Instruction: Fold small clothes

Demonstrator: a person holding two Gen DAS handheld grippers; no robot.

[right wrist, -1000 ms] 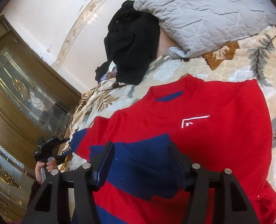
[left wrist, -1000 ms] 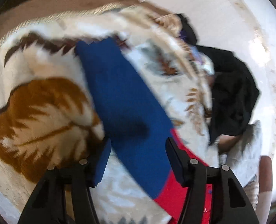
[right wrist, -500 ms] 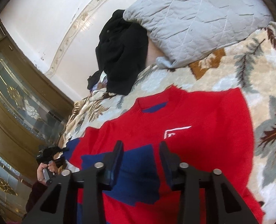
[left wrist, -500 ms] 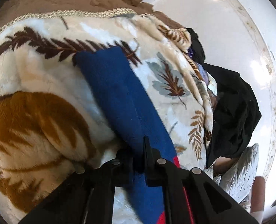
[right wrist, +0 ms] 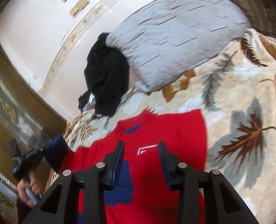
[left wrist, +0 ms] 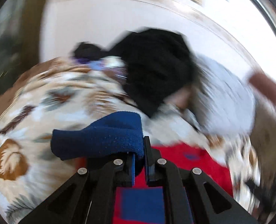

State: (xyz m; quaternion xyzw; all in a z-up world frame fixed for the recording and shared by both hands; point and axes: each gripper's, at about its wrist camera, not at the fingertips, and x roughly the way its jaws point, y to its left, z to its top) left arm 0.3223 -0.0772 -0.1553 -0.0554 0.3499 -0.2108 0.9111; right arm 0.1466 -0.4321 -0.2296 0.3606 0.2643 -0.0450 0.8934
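Note:
A red sweater (right wrist: 175,128) with dark blue patches and a white logo lies flat on a leaf-patterned blanket (right wrist: 240,112). My left gripper (left wrist: 139,149) is shut on the sweater's dark blue sleeve (left wrist: 100,138), which is lifted off the blanket and bunched over the left finger. In the right wrist view that left gripper (right wrist: 42,152) sits at the far left in a person's hand (right wrist: 26,186), the blue cuff (right wrist: 56,149) raised. My right gripper (right wrist: 140,149) hovers over the sweater's chest, jaws partly apart, no cloth visibly pinched. The left wrist view is blurred by motion.
A pile of black clothes (right wrist: 106,78) rests at the head of the bed against a grey quilted pillow (right wrist: 175,37). A white wall rises behind them. A wooden cabinet with glass panels (right wrist: 7,112) stands at the left.
My left gripper shut on the blue sleeve, then lifted and swung it toward the sweater's body. My right gripper narrowed its jaws and moved further up over the sweater's chest.

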